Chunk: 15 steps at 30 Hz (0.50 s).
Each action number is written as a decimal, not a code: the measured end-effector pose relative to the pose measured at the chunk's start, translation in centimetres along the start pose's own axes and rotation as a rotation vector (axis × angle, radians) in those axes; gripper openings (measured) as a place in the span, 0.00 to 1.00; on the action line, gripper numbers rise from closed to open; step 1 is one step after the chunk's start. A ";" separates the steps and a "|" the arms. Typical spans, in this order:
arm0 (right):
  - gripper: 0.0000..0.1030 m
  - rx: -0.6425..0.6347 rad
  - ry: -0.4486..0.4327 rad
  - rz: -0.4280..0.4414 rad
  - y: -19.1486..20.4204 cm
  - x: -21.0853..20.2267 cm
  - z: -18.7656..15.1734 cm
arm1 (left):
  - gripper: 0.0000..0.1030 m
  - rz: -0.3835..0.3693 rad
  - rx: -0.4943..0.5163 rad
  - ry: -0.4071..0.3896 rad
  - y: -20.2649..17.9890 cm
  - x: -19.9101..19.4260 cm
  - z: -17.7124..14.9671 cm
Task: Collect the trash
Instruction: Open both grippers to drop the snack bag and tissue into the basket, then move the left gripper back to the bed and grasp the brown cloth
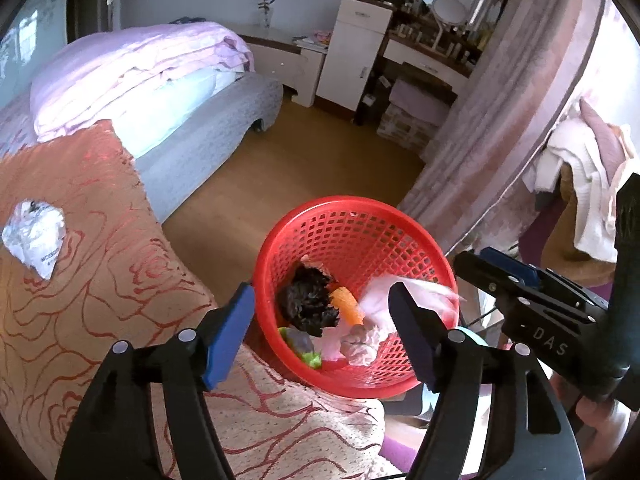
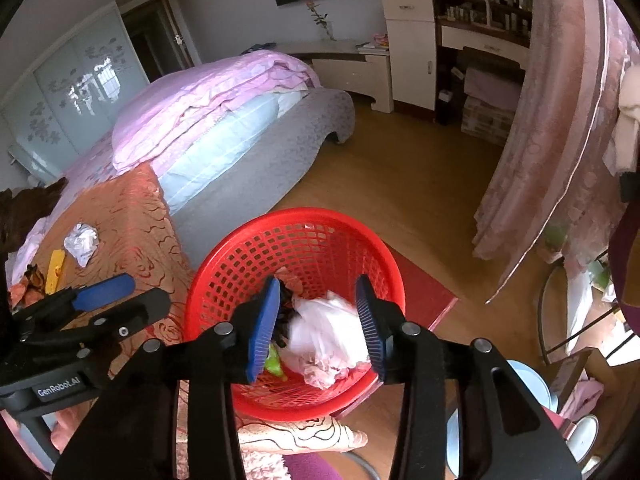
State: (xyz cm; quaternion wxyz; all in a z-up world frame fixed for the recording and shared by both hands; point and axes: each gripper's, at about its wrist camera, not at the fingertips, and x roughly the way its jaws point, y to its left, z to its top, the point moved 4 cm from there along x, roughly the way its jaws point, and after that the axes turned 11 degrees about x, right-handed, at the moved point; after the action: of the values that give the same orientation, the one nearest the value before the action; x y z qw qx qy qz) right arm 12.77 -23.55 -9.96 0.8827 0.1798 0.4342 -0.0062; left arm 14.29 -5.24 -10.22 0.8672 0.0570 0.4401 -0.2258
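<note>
both hand-held grippers spread apart over red basket (image 1: 352,216), left (image 1: 320,336), right (image 2: 318,322), nothing gripped

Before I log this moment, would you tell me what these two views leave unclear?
- White-pink trash: motion-blurred in both wrist views; what it is cannot be told.
- Red basket bottom: covered by the trash in it and the right gripper.
- Items at the bedspread's left edge, right wrist view: partly cut off by the left gripper.
- Dresser bottles: too small.
</note>
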 end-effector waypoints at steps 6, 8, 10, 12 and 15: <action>0.41 -0.001 -0.003 -0.006 0.0 -0.1 -0.1 | 0.66 0.027 -0.004 -0.011 0.5 -0.7 -0.4; 0.41 -0.004 -0.006 -0.005 0.0 -0.1 -0.1 | 0.66 0.039 -0.007 -0.019 0.7 -1.0 -0.5; 0.41 -0.007 -0.010 -0.002 0.1 -0.1 -0.2 | 0.66 0.050 -0.011 -0.027 1.0 -1.4 -0.7; 0.42 -0.011 -0.014 0.005 0.3 -0.2 -0.2 | 0.67 0.068 -0.013 -0.036 1.4 -1.9 -0.8; 0.47 -0.019 -0.022 0.011 0.6 -0.3 -0.1 | 0.67 0.091 -0.019 -0.047 1.8 -2.5 -1.0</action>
State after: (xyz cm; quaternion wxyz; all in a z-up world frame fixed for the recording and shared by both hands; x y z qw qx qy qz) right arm 12.59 -22.96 -9.60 0.8891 0.1736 0.4235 0.0011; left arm 13.10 -2.46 -9.01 0.8872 0.0634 0.4186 -0.1834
